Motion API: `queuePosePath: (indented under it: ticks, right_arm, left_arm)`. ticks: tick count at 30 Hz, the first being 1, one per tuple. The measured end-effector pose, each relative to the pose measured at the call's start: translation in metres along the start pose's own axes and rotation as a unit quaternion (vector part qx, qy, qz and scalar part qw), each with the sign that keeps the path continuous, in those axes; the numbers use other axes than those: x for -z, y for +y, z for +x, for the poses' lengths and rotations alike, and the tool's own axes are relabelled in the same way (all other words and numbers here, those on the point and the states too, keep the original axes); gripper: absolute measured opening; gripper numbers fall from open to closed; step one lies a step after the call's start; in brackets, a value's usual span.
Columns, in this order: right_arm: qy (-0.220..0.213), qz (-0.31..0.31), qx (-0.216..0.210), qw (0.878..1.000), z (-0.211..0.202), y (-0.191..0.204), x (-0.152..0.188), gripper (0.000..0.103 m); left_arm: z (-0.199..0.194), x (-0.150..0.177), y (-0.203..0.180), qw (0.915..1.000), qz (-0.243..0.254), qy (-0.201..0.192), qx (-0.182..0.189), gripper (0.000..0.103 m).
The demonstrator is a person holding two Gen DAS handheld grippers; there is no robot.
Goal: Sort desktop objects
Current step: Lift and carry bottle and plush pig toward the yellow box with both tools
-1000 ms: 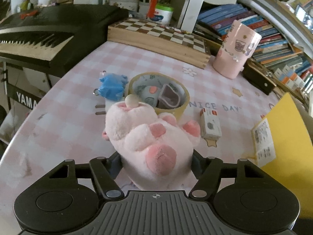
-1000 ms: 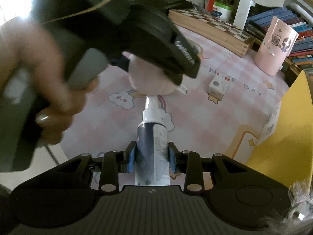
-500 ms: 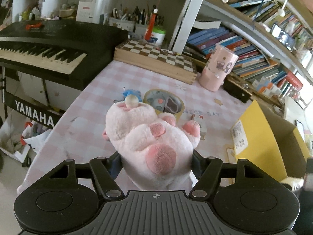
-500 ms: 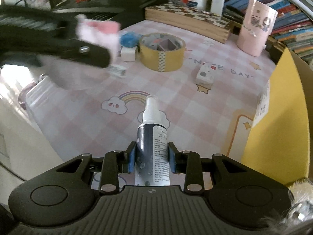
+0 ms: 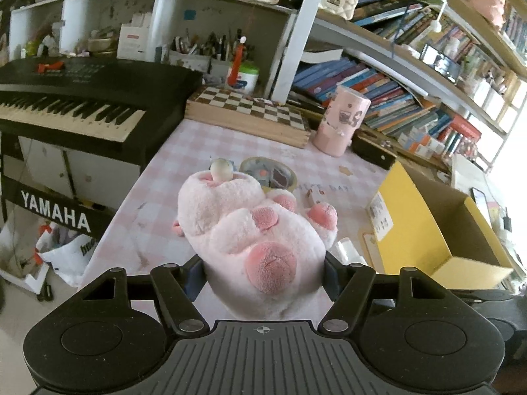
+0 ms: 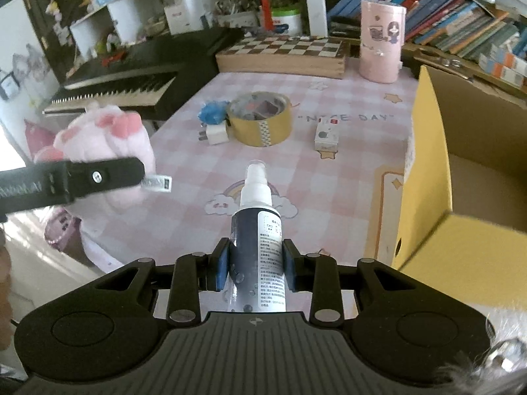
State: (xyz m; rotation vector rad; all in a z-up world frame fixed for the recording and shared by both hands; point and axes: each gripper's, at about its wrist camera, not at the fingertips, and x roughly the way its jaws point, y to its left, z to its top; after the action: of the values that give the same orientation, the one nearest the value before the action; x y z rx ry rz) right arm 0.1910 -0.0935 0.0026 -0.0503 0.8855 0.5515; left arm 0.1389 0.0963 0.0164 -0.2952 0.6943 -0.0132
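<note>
My left gripper (image 5: 263, 273) is shut on a pink plush paw (image 5: 250, 223), held in the air over the table's near-left edge. In the right wrist view the same plush paw (image 6: 108, 138) shows at the left, with one finger (image 6: 98, 177) of the left gripper across it. My right gripper (image 6: 256, 263) is shut on a dark spray bottle (image 6: 258, 240) with a white nozzle that points out over the pink checked tablecloth (image 6: 346, 177). An open yellow cardboard box (image 6: 428, 171) stands just to the right of the bottle.
On the cloth lie a tape roll (image 6: 260, 121), a blue fluffy item (image 6: 212, 112), a white plug (image 6: 215, 133) and a small white box (image 6: 326, 136). A chessboard box (image 6: 283, 54) and pink cylinder (image 6: 380, 41) stand at the back. A keyboard (image 5: 66, 112) flanks the left.
The left gripper has risen and drawn back from the table with the plush paw. The right gripper has lifted and rolled with the bottle, and the left hand has cleared its view.
</note>
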Motion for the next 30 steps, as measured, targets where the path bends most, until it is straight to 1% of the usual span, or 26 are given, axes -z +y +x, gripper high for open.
queuePosePath:
  ticks: [6,11,18,25,30]
  right_arm:
    - [-0.013,0.020,0.010,1.000,-0.019,0.025,0.020,0.030]
    - [-0.014,0.039,0.017,0.999,-0.030,0.045,0.039,0.030]
    - [-0.017,0.057,0.030,0.998,-0.044,0.070,0.066,0.030]
    - [-0.019,0.089,0.049,0.995,-0.058,0.082,0.095,0.030]
    - [-0.020,0.123,0.066,0.990,-0.070,0.081,0.116,0.030]
  left_arm:
    - [-0.022,0.014,0.010,0.9997,0.015,0.006,0.017,0.069]
    - [-0.038,0.024,0.018,0.9991,0.030,0.008,0.028,0.069]
    - [-0.055,0.041,0.023,0.9970,0.058,0.024,0.045,0.069]
    - [-0.066,0.058,0.020,0.9926,0.088,0.043,0.071,0.069]
    - [-0.069,0.068,0.013,0.9883,0.107,0.056,0.093,0.069]
